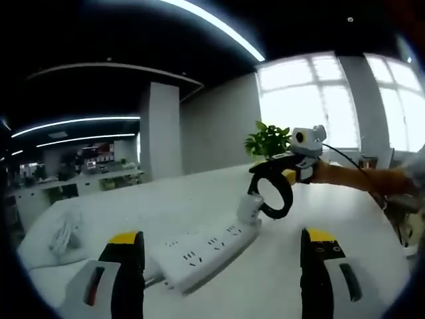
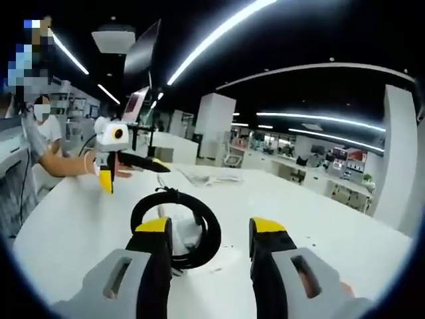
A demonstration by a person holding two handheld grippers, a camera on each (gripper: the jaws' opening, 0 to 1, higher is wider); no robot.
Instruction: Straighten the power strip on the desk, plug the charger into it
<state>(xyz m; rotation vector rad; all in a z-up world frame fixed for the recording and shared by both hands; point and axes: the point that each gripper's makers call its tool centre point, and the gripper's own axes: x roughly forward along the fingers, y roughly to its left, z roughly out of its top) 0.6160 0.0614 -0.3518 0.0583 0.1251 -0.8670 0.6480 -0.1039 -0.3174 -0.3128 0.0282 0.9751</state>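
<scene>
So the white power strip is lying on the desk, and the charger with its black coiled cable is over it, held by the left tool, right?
Not quite: the right tool has the charger, as the left gripper view shows. The white power strip does lie on the desk, with the black coiled cable hanging over its far end.

Smooth white plastic power strip (image 1: 206,251), glossy black rubbery cable coil (image 2: 176,229), matt white desk (image 1: 332,219)

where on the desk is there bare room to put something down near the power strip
Bare desk lies to the right of the power strip in the left gripper view, by the left claw. More bare top runs behind the strip toward the plant. It is crowded at the strip's far end, where the charger with its looped black cable and the right claw sit.
</scene>
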